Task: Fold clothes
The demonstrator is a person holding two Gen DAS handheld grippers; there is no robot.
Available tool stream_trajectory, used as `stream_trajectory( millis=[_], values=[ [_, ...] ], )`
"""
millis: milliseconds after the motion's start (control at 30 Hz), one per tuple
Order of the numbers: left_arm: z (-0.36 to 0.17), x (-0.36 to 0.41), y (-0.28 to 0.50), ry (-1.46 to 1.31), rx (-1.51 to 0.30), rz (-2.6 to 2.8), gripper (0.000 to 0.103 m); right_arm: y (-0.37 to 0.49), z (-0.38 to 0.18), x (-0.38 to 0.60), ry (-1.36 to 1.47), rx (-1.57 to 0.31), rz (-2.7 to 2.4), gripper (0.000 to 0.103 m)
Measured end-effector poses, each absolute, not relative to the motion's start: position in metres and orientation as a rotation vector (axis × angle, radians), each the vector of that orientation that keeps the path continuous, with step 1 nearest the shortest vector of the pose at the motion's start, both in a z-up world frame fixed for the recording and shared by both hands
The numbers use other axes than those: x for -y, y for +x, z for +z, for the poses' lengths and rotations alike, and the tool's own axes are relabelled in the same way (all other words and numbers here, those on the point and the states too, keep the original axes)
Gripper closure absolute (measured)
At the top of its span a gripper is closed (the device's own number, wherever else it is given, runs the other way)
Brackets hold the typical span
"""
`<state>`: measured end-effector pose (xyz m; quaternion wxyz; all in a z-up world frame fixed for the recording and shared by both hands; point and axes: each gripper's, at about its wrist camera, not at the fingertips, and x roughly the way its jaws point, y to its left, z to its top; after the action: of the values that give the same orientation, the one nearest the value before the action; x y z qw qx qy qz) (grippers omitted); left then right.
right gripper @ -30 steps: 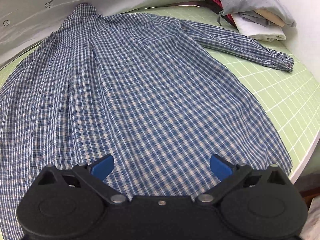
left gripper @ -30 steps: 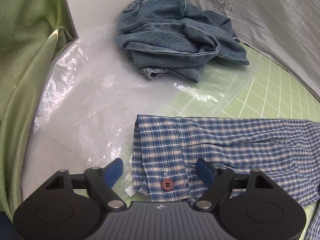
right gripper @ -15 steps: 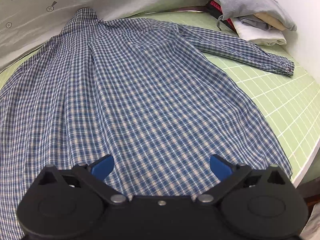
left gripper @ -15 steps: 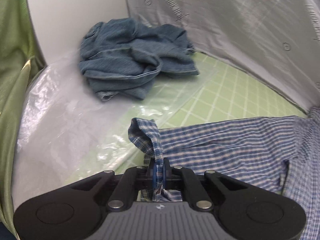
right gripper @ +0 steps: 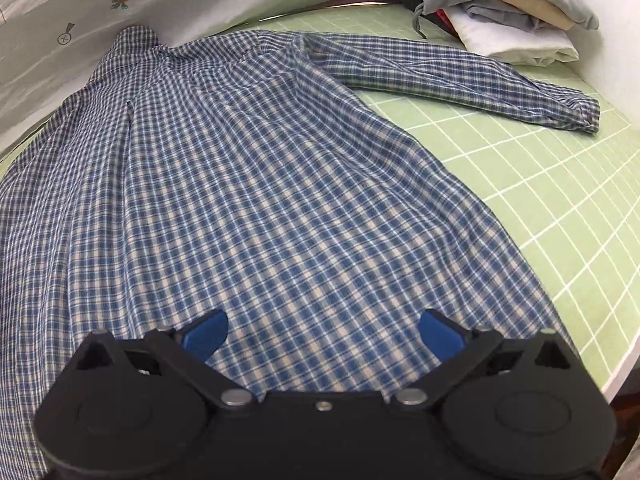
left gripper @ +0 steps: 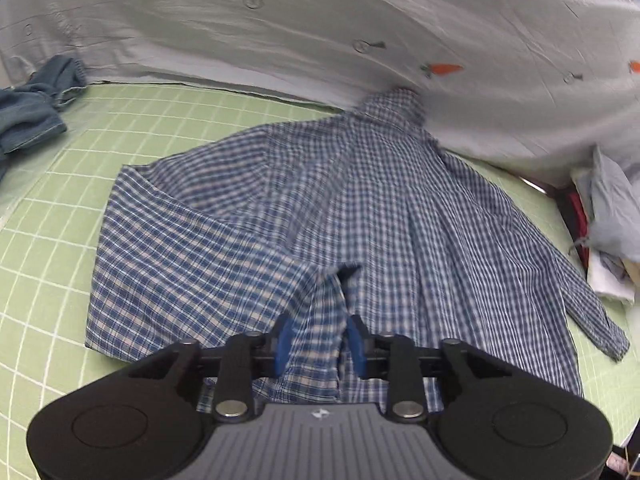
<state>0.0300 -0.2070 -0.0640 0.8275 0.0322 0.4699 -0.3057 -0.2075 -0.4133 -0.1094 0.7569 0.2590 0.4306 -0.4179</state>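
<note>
Holding left sleeve cuff point(left gripper: 320, 320) between my left tool point(left gripper: 318, 342) pads, carried over plaid shirt point(right gripper: 248, 184) spread on green worktop point(right gripper: 560, 200) for inward fold. Right tool point(right gripper: 322, 332) agape, empty, above hem.

My left gripper point(left gripper: 319, 340), which closed on the plaid shirt's point(left gripper: 248, 240) sleeve cuff point(left gripper: 320, 320) near the denim heap point(left gripper: 28, 116), has now carried it across onto the shirt's back, jaws partly reopened around the fabric.
</note>
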Motion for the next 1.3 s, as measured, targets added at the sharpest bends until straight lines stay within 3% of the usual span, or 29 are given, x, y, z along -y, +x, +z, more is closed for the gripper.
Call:
stream_trajectory(
  millis=[100, 333, 767, 833, 933, 1033, 1100, 1300],
  values=[
    [-0.066, 0.198, 0.025, 0.113, -0.978, -0.546, 0.028, -0.200, -0.105, 0.418, 0.546, -0.918, -0.855, 0.000],
    [-0.082, 0.136, 0.036, 0.111, -1.055, -0.246, 0.015, -0.147, -0.096, 0.395, 0.521, -0.899, -0.676, 0.000],
    [-0.107, 0.068, 0.048, 0.146, -1.141, -0.247, 0.015, -0.043, -0.107, 0.289, 0.481, -0.943, -0.521, 0.002],
    [-0.110, 0.068, 0.049, 0.159, -1.146, -0.268, 0.015, -0.039, -0.109, 0.277, 0.495, -0.927, -0.511, 0.018],
    [-0.114, 0.070, 0.048, 0.176, -1.157, -0.288, 0.014, -0.038, -0.109, 0.265, 0.499, -0.902, -0.524, 0.021],
    [-0.119, 0.071, 0.048, 0.188, -1.172, -0.302, 0.014, -0.038, -0.109, 0.258, 0.482, -0.883, -0.532, 0.037],
    [-0.122, 0.072, 0.048, 0.196, -1.181, -0.311, 0.014, -0.036, -0.111, 0.254, 0.489, -0.877, -0.526, 0.041],
    [-0.130, 0.074, 0.049, 0.219, -1.207, -0.335, 0.014, -0.025, -0.118, 0.242, 0.453, -0.895, -0.505, 0.041]
  ],
)
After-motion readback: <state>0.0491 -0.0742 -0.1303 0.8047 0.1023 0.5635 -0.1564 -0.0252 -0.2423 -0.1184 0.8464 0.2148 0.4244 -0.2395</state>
